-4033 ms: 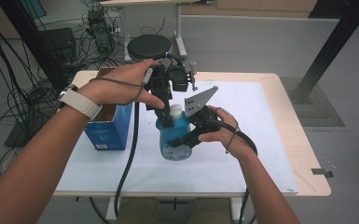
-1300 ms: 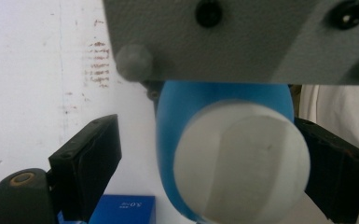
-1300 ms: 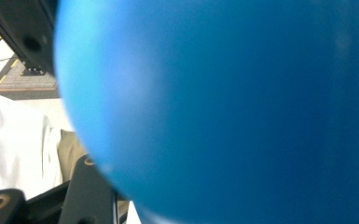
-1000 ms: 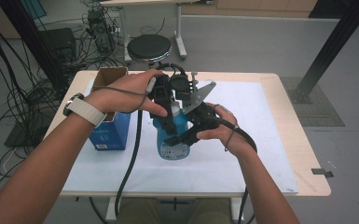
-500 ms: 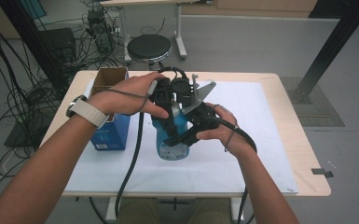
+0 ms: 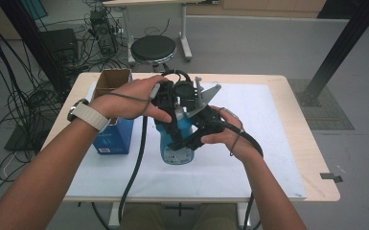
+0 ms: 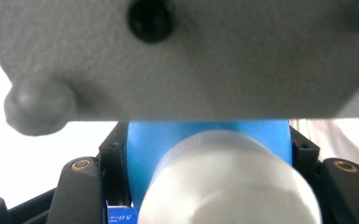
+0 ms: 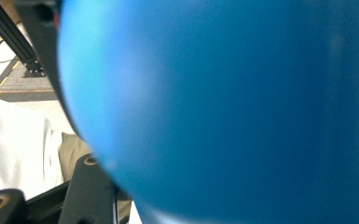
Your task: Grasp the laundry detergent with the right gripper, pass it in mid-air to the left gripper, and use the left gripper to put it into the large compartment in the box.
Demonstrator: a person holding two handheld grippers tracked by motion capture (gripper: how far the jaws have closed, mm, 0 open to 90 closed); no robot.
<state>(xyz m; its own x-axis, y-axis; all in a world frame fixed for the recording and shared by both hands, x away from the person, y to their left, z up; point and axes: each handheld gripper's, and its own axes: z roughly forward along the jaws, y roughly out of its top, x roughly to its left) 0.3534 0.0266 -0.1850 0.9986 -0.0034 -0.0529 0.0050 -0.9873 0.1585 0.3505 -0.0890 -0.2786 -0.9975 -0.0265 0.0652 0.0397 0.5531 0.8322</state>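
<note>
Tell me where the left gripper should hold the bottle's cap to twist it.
Grip the white cap across its round sides, coming straight down from above. The blue bottle stands upright with the right gripper clamped on its body, so the cap faces up; the left gripper already sits there, shut on it.

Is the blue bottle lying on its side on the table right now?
No, the blue bottle stands upright on the white sheet, beside the blue box.

A grey floor [image 6: 268, 43] surrounds the wooden table [image 6: 311, 158]; a round black stool [image 6: 153, 49] stands beyond its far edge, tangled cables [image 6: 14, 110] at left.
</note>
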